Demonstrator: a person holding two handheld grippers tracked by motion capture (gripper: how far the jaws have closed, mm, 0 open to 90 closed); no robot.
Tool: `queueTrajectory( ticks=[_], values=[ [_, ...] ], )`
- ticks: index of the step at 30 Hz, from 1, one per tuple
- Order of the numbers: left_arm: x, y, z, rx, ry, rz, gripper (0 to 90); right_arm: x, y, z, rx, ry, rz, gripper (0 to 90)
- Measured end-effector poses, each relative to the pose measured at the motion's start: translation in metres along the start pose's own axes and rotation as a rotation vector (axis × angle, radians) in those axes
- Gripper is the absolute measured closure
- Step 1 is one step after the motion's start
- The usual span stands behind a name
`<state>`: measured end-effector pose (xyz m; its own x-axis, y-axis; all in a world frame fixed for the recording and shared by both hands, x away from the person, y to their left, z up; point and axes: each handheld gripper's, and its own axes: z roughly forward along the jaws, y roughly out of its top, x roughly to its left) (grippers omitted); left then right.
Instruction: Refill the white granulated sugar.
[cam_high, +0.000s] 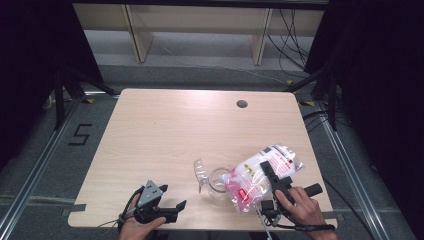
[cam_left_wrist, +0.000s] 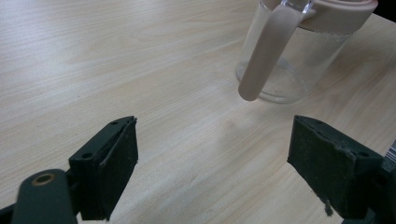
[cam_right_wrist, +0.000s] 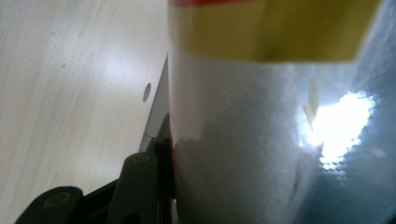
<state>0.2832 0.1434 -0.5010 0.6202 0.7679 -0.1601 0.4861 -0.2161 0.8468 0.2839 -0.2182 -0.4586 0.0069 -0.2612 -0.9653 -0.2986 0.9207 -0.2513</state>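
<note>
Near the table's front edge, the left gripper is held with jaws apart, empty. Toward the front right corner, the right gripper is clamped on a crinkly pink-and-white plastic refill bag, tilted at a clear pink-rimmed jug. Pouring seems begun, not finished.

Clear plastic bag, pink/white print, tilted w/ mouth at clear pitcher, near table's front edge.
</note>
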Motion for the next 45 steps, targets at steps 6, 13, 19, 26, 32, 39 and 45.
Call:
queueTrajectory(
  ticks=[6,13,19,26,32,39,45],
  values=[
    [-0.0003,-0.0001,0.0003,-0.002,-0.002,0.000,15.4,-0.0015,0.0012,-0.0003,-0.007,0.000,-0.017,59.3],
    [-0.0001,0.0000,0.0002,-0.009,-0.004,-0.007,15.4,-0.0032,0.0003,-0.0007,-0.009,-0.003,-0.058,60.0],
    [0.0002,0.0002,-0.0003,-0.007,-0.006,-0.004,15.4,-0.0029,0.0000,0.0009,-0.025,-0.012,-0.067,60.5],
    [0.0004,0.0001,0.0001,-0.006,-0.004,-0.005,15.4,-0.0027,-0.0010,0.0006,-0.016,-0.006,-0.059,60.7],
    [0.0006,0.0000,-0.0003,-0.010,-0.005,0.004,15.4,-0.0041,-0.0005,0.0004,-0.020,-0.007,-0.077,61.0],
    [0.0004,-0.0004,-0.0001,-0.003,-0.006,-0.002,15.4,-0.0054,-0.0007,0.0000,-0.019,-0.013,-0.090,61.3],
    [0.0003,-0.0001,0.0002,-0.011,-0.007,-0.010,15.4,-0.0056,-0.0009,-0.0004,-0.015,-0.013,-0.091,61.6]
  ],
)
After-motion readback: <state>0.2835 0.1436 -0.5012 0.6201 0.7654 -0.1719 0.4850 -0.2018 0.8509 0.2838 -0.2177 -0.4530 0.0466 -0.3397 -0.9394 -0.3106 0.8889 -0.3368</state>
